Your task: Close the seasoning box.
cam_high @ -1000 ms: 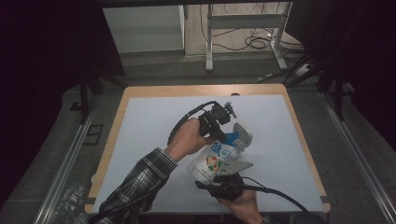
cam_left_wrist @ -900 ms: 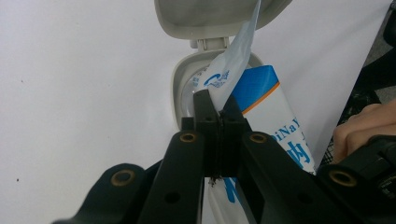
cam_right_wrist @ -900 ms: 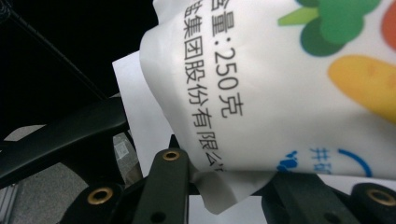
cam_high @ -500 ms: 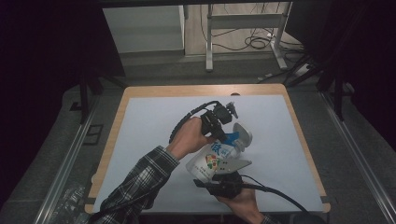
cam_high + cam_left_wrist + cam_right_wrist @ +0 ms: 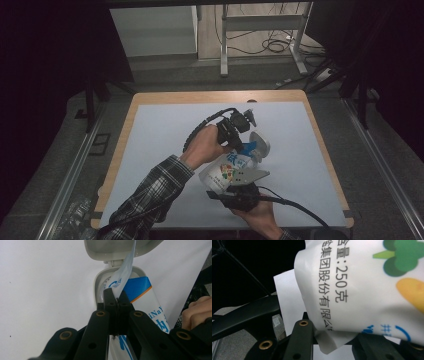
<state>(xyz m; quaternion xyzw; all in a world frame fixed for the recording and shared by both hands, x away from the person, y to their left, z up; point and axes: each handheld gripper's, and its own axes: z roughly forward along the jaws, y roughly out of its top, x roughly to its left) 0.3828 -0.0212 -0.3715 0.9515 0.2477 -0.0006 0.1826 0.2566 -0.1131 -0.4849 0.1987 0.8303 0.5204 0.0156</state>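
Right gripper (image 5: 235, 186) had its fingers clamped on the bottom edge of the pouch (image 5: 227, 169), holding it tilted off the worktop (image 5: 160, 145) — likely as an anchor so the other end could be worked. Left gripper (image 5: 116, 300) fingers were fully closed, pinching a thin blue-and-white film strip (image 5: 122, 280) coming out of the pouch's top opening, just beyond the fingertips; probably peeling the seal or drawing out a sheet. The grey flip lid (image 5: 120, 247) stood swung open past the strip, out of the way. Pouch: soft white plastic, blue band with orange stripe, printed vegetable graphics and Chinese text, creased where the right fingers bit.
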